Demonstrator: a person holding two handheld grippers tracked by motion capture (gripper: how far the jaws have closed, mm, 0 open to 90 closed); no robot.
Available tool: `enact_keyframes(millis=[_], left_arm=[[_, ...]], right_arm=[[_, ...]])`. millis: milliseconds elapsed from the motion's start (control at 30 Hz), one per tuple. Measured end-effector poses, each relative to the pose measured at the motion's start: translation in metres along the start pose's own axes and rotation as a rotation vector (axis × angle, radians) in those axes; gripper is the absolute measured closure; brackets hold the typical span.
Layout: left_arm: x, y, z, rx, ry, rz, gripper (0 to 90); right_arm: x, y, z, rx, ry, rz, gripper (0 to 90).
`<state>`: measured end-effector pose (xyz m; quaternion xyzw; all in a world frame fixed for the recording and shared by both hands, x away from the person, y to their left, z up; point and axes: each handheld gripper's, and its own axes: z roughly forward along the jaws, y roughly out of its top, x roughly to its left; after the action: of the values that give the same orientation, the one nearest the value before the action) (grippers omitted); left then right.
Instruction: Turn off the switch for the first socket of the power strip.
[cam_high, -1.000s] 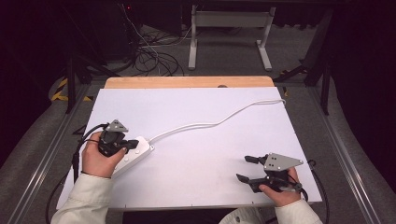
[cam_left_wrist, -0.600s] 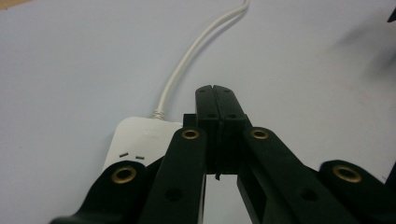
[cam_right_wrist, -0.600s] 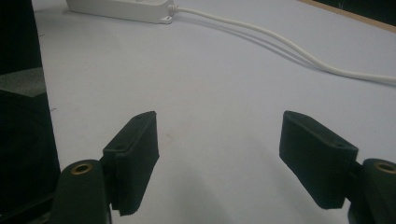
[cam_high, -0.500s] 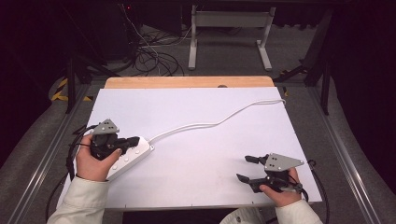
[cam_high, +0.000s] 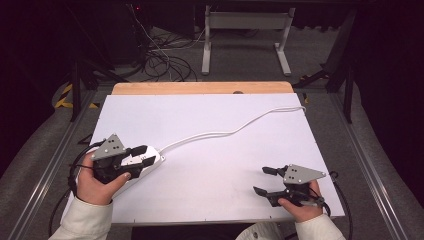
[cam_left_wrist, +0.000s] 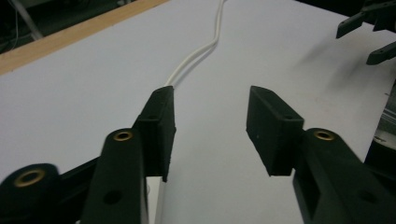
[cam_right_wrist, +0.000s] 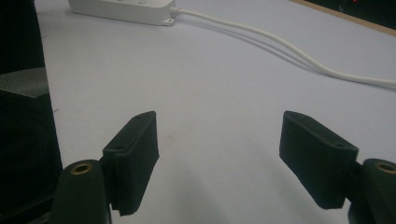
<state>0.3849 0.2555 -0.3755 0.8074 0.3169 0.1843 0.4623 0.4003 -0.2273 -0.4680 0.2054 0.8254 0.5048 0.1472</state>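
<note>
Both grippers are sitting with jaws spread, empty — our left gripper (cam_high: 142, 155) at eight o'clock over the white power strip (cam_high: 145, 167), our right gripper (cam_high: 264, 180) at five o'clock. We are working on a white board (cam_high: 210, 125) on a wooden table (cam_high: 200, 88); cables (cam_high: 165, 60) are lying on the dark floor behind. The power strip's long axis is running toward two o'clock, its white cord (cam_high: 225, 133) trailing off to the board's far right edge.

Sleeves: white cuffs are showing at both wrists, nearest the table's (cam_high: 210, 120) front edge.
Grippers: left gripper (cam_high: 141, 155) and right gripper (cam_high: 265, 180) are wearing black bodies, grey three-cornered plates, brass-ringed screw holes.
Cables: black, trailing beside the table's edges.
</note>
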Motion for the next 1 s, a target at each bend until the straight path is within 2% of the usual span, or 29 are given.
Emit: enact_keyframes(millis=[67, 100, 200, 267, 300, 333, 367, 467, 633, 900, 1000], left_arm=[[-0.002, -0.001, 0.001, -0.019, -0.006, 0.005, 46.7], [-0.004, -0.003, 0.002, -0.045, -0.032, 0.013, 45.1], [-0.007, -0.006, 0.004, -0.063, -0.037, 0.016, 37.8], [-0.010, -0.010, 0.007, -0.081, -0.032, 0.033, 35.7], [-0.012, -0.012, 0.008, -0.085, -0.035, 0.037, 31.3], [-0.013, -0.014, 0.009, -0.088, -0.042, 0.035, 29.9], [-0.015, -0.018, 0.011, -0.102, -0.066, 0.029, 28.9], [-0.017, -0.023, 0.014, -0.116, -0.088, 0.026, 26.0], [-0.019, -0.039, 0.022, -0.137, -0.105, 0.020, 23.6], [-0.020, -0.062, 0.035, -0.159, -0.139, -0.018, 21.8], [-0.020, -0.068, 0.041, -0.162, -0.131, -0.006, 20.4]], right_arm=[[0.000, 0.000, -0.001, 0.001, -0.002, -0.001, 28.7], [0.000, 0.000, -0.001, -0.001, -0.001, -0.001, 28.7], [0.000, 0.000, -0.001, -0.002, -0.001, -0.002, 28.7], [0.000, 0.000, -0.001, -0.003, 0.001, -0.003, 28.7], [0.000, 0.000, -0.002, -0.004, 0.000, -0.003, 28.6], [0.000, 0.000, -0.002, -0.005, -0.001, -0.003, 28.6], [0.000, 0.000, -0.002, -0.005, -0.001, -0.003, 28.6], [0.000, 0.000, -0.002, -0.007, 0.000, -0.004, 28.6], [0.000, 0.001, -0.002, -0.008, 0.000, -0.008, 28.5], [0.001, 0.001, -0.002, -0.007, 0.004, -0.008, 28.3], [0.001, 0.001, -0.002, -0.008, 0.004, -0.007, 28.2]])
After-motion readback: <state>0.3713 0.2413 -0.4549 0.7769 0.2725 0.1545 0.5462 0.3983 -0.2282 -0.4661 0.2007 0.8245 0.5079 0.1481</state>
